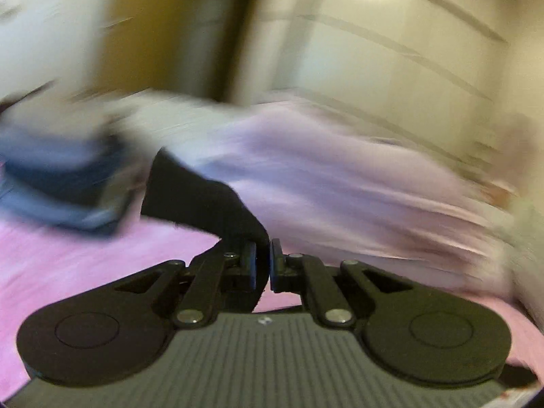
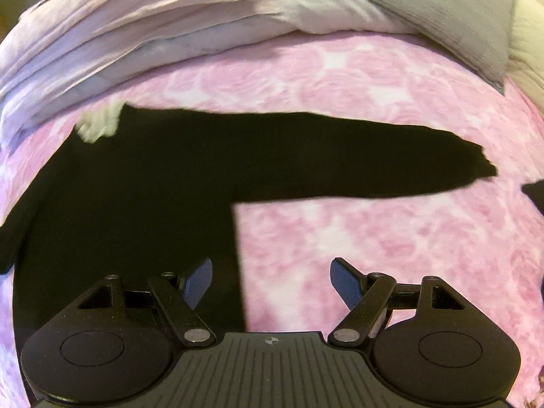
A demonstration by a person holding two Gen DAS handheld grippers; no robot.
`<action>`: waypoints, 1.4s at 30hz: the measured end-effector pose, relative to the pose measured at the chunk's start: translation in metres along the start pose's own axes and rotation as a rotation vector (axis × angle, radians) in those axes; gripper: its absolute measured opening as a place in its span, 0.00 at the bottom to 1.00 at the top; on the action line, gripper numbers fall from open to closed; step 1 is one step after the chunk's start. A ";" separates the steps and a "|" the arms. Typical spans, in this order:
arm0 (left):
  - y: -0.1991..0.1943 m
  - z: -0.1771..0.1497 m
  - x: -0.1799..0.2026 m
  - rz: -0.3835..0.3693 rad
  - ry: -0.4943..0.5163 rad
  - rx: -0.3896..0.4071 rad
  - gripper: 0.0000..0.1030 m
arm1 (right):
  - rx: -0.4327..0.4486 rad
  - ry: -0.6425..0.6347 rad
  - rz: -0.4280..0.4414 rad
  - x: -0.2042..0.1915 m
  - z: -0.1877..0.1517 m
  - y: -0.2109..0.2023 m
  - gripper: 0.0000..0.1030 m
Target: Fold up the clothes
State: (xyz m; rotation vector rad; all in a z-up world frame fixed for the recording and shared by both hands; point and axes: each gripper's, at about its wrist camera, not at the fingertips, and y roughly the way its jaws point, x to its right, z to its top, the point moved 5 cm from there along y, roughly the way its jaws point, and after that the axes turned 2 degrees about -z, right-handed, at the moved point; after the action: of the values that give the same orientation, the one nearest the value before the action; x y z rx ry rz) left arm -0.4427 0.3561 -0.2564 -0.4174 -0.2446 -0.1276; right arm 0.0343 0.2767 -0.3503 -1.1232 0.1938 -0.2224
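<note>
Barely begun, by the look of it. Black garment (image 2: 129, 197) spread flat on the pink rose-patterned bed cover (image 2: 374, 238), body toward the left edge of the bed in the right wrist view, one long sleeve (image 2: 357, 166) stretched straight out toward the right edge, its cuff lying flat. No fold visible yet across body or sleeve. Pale neck trim (image 2: 98, 124) showing at the garment's far left, near the piled bedding.

Left gripper (image 1: 262, 265) pinched nearly closed on a strip of the black cloth (image 1: 204, 197), lifted clear of the cover; surroundings heavily smeared by motion, so which part of the garment is held cannot be told. Probably the opening step of a sleeve or side fold. Right gripper (image 2: 272, 280) spread wide and holding nothing, hovering over the garment's straight right edge near the front of the bed.

Left to do, judging from the lay: sleeves in, body folded over, the whole squared up.

Around: rumpled lilac bedding (image 2: 102, 27) heaped along the far edge of the bed, a white knit piece (image 2: 316, 0) and a grey pillow (image 2: 452, 17) at the far right corner. Blurred blue stack (image 1: 64, 183) off to the left in the left wrist view. Another dark scrap (image 2: 533, 193) at the right edge. Little room beyond the collar; the bedding crowds it.
</note>
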 end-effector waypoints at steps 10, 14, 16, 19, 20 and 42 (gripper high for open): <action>0.052 -0.153 0.133 -0.205 0.204 -0.393 0.32 | -0.025 0.057 -0.008 0.041 -0.005 0.010 0.72; 0.056 -0.181 0.076 -0.033 0.305 -0.473 0.30 | -0.041 0.078 0.047 0.040 -0.014 0.022 0.72; 0.055 -0.183 0.051 0.033 0.380 -0.473 0.30 | -0.034 0.110 0.105 0.033 -0.013 0.032 0.71; 0.062 -0.178 0.028 0.090 0.486 -0.469 0.30 | 0.015 0.177 0.235 0.014 -0.002 0.048 0.71; 0.068 -0.177 0.022 0.103 0.520 -0.467 0.30 | 0.021 0.203 0.269 0.007 0.003 0.056 0.70; 0.080 -0.159 -0.008 0.051 -0.140 -0.611 0.32 | 0.301 1.039 0.156 0.270 0.010 0.113 0.59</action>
State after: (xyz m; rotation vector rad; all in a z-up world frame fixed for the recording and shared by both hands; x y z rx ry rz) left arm -0.4032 0.3629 -0.4302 -1.0417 -0.3315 -0.1214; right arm 0.3051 0.2590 -0.4595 -0.6003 1.1258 -0.6613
